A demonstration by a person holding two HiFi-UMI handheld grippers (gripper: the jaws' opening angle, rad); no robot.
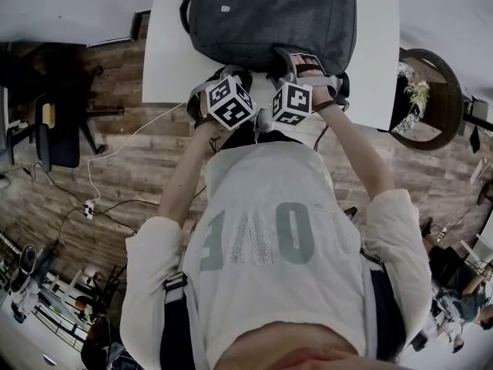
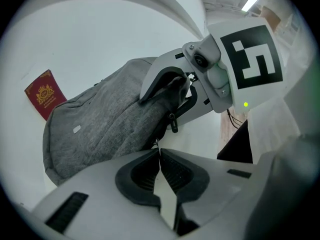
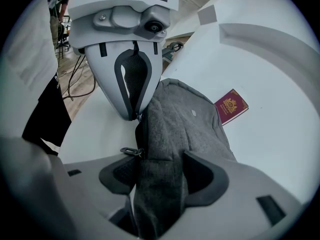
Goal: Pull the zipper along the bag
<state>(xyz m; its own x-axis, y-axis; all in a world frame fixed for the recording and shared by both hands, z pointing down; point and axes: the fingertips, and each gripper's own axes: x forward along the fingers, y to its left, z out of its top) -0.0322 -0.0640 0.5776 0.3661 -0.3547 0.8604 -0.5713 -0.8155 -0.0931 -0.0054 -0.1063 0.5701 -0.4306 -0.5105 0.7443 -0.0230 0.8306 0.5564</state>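
Right gripper (image 3: 160, 170) clamps a thick fold of the bag (image 3: 192, 121); left gripper (image 2: 159, 154) sits closed against its edge.

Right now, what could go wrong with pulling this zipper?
The left gripper seems to pinch the small zipper tab only at its tips, so it might slip off. The right gripper clamps just a fold of the bag; a hard pull could shift the bag and knock the red booklet nearby.
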